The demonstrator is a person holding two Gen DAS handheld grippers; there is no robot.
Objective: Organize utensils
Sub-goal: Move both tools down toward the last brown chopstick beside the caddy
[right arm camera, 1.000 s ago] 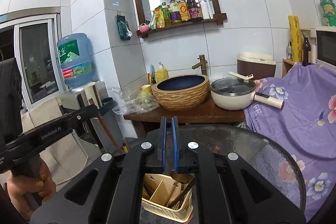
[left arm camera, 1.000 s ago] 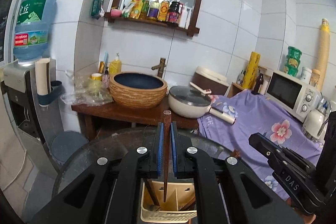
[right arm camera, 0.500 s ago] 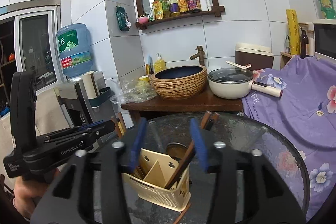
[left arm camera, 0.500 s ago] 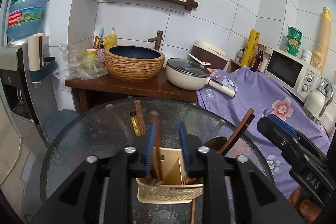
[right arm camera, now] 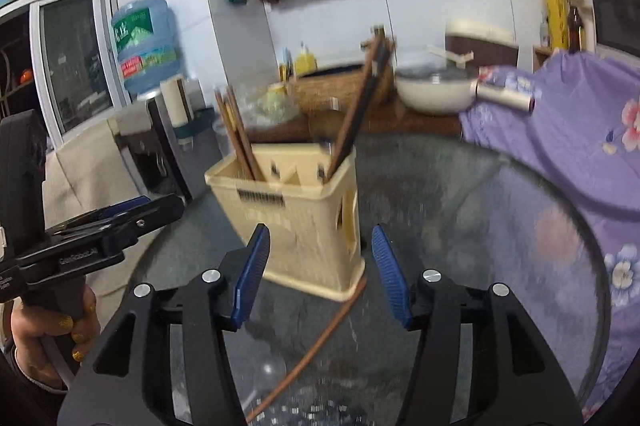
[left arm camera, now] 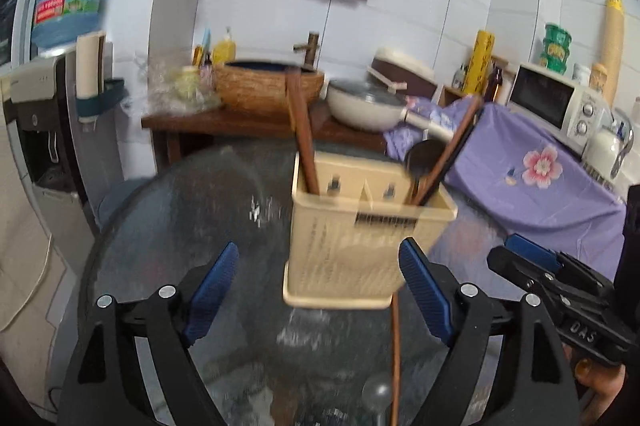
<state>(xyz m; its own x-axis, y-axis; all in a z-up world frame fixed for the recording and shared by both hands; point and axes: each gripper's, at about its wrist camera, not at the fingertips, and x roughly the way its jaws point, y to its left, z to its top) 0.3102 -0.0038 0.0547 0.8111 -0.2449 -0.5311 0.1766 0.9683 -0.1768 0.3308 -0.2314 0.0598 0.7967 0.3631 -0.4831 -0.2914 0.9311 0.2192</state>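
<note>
**Both grippers empty and low at the caddy, one chopstick left on the desk**

The left gripper (left arm camera: pixel 319 284) had its blue fingers (left arm camera: pixel 212 288) spread wide and opening further, nothing pressed between them, though the cream utensil caddy (left arm camera: pixel 360 226) sat framed in the gap beyond the tips. Over on the other side, the right gripper (right arm camera: pixel 318 272) was opening too, its fingers (right arm camera: pixel 252 276) at a middling spread and also bare, with the caddy's corner showing between them but not touched.

Outward from there: the caddy stood upright on the round glass desk (left arm camera: pixel 168 226). Its left compartment held a pair of brown chopsticks (left arm camera: pixel 302 134) leaning up and back; the right compartment held more dark sticks (left arm camera: pixel 448 154) tilted to the right, alongside a dark spoon (left arm camera: pixel 420 154). One loose chopstick (left arm camera: pixel 395 358) lay flat on the glass, running from the caddy's base back toward the cameras. Near its close end sat a pale rounded thing, too blurred to name.

By my reading, that loose stick was the next pickup. To do it well, one gripper should come down straddling the shaft crosswise, away from the caddy's foot, close gently so the thin stick doesn't roll or skid on the slick glass, lift one end clear, then tip it upright into the chopstick compartment. The other gripper could steady the light caddy against tipping.
</note>
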